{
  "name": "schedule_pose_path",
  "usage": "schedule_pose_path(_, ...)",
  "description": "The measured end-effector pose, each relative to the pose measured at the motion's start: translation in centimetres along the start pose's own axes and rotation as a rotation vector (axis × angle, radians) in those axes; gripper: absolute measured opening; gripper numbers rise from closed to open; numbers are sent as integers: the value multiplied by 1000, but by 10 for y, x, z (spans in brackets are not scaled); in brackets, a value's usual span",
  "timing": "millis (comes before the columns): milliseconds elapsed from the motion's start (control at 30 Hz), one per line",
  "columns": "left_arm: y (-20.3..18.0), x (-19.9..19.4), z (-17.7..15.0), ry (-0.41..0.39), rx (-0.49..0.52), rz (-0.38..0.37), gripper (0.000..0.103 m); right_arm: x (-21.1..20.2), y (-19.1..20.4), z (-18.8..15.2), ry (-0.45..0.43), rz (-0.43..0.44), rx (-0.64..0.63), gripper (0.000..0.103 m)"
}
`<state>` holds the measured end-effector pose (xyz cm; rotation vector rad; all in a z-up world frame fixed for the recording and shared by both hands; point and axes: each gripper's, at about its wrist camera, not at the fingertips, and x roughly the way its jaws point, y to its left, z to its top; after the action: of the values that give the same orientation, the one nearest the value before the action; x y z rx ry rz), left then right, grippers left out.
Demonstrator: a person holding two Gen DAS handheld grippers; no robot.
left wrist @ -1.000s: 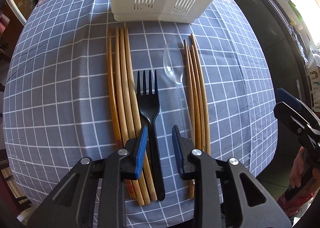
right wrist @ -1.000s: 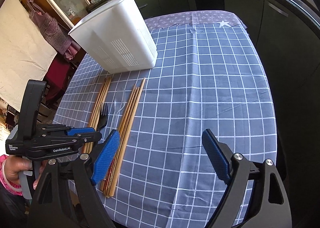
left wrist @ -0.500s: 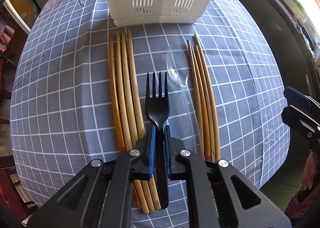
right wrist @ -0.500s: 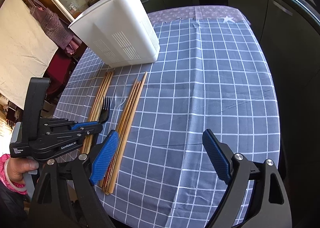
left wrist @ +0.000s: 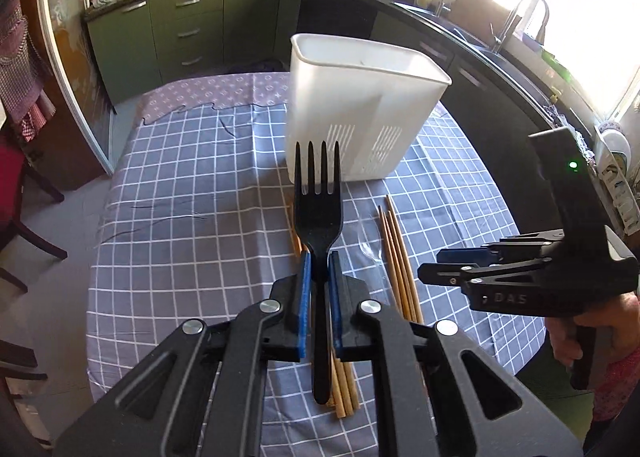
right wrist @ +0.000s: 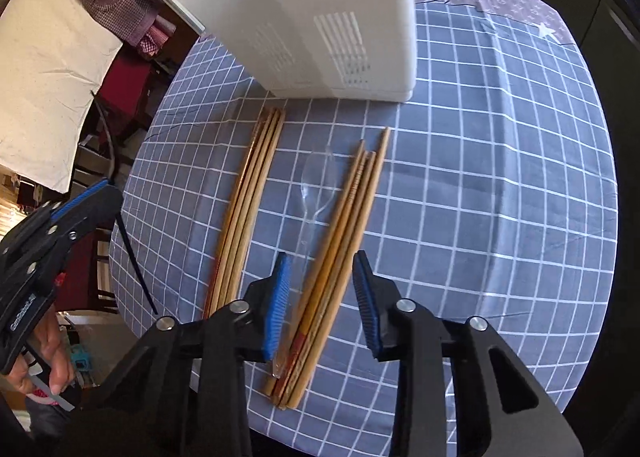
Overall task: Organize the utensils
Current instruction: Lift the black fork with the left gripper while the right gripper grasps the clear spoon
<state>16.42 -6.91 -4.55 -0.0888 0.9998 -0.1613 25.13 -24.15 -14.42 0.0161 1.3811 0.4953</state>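
Left gripper [left wrist: 319, 289] is clamped on the handle of a black plastic fork [left wrist: 319, 217], tines pointing up at frame centre. Behind it, a white slotted utensil holder [left wrist: 360, 113] stands on the checked tablecloth [left wrist: 180, 217]. Right gripper [left wrist: 452, 269] sits at right edge, above wooden chopsticks [left wrist: 400, 257].

So the left hand-held gripper [left wrist: 318, 285] clamped down on the black fork [left wrist: 318, 217] and picked it up off the table [left wrist: 180, 233], tines now up in front of the white utensil holder [left wrist: 360, 113]. Meanwhile the right hand-held gripper [right wrist: 322, 297] swung down from hovering off to the side, narrowed its jaws, and ended up straddling the right chopstick bunch [right wrist: 340, 241] and the clear spoon's [right wrist: 316, 185] handle.
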Motion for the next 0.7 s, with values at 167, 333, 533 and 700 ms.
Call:
schedule_pose_path(167,15,-10,-8,-9,3,-2,9,23,26,17,59,-65,-13,22)
schedule_pose_path(333,25,-13,-12,-9,9,-15,9,42,36,25,110,-149,-7,22)
schedule_pose_path(533,25,-15,-15,-19,24,-23,9,57,38,25,140,-185,4,20)
schedule_pose_path(700,25,-17,-15,-28,32,-21,9,65,40,26,130,-188,-18,10)
